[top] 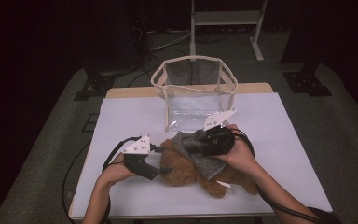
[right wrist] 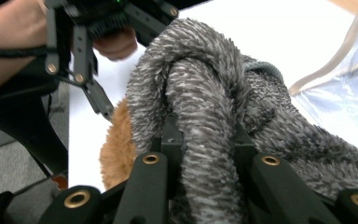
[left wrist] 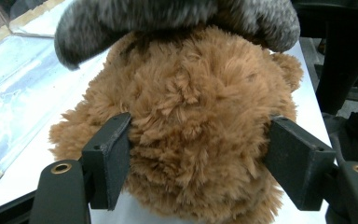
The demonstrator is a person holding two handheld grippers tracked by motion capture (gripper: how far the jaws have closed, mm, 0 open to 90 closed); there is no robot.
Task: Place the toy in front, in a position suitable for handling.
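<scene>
- The room around me is dark; the white table is lit, with a clear plastic bag trimmed in beige standing open at its far side and a metal frame on the floor beyond it.
- The brown teddy bear lies near the front of the table, between my hands, just in front of the bag.
- A grey fuzzy scarf drapes over the bear's middle.
- My left gripper has its jaws spread, one pad on each side of the bear's plush body; the fur bulges between them, and I judge they are touching rather than squeezing.
- My right gripper is clamped on a fold of the scarf, which bunches thick between the jaws.
- Both things look light, soft and floppy. The scarf will stretch and slide off the fur rather than lift cleanly, so I think a thick doubled fold is the right hold.
- The bear will squash under the pads; I would take it across the firm torso, not by a limb, to keep it from swinging.
</scene>
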